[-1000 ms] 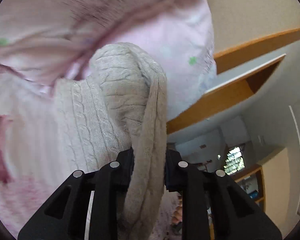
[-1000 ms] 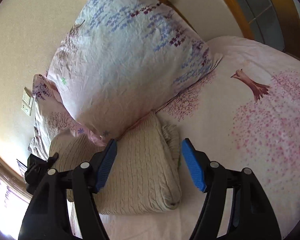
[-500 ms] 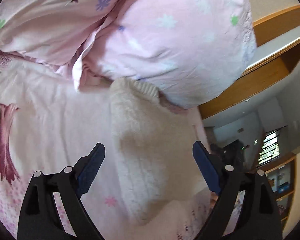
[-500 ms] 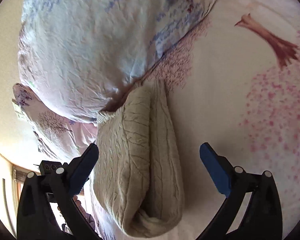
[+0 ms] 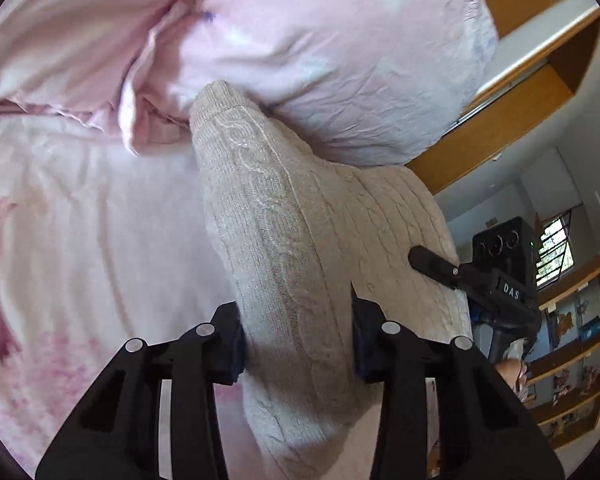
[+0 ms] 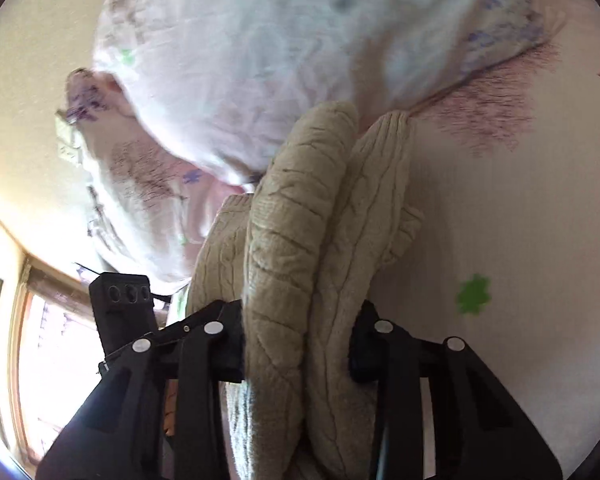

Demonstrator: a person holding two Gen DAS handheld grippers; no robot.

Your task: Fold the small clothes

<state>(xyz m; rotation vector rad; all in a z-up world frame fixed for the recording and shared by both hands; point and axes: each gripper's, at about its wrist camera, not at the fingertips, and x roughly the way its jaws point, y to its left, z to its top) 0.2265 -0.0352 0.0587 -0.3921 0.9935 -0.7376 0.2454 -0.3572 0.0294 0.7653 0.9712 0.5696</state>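
Note:
A folded beige cable-knit sweater (image 5: 284, 240) lies on the pink floral bed sheet (image 5: 80, 220), its far end against a pillow. My left gripper (image 5: 296, 344) is shut on its near folded edge. My right gripper (image 6: 298, 348) is shut on the thick folded layers of the same sweater (image 6: 300, 220) from the other side. The right gripper also shows in the left wrist view (image 5: 436, 264), with one finger on top of the sweater. The left gripper's body shows in the right wrist view (image 6: 124, 308).
A large floral pillow (image 5: 320, 52) leans over the sweater's far end; it also shows in the right wrist view (image 6: 280, 48). A wooden bed frame (image 5: 500, 112) runs behind. Shelves (image 5: 572, 360) stand at the right. A wall and window (image 6: 40, 340) are at the left.
Half a second ago both grippers were open above the folded sweater. Both have moved in and closed on its folded edges.

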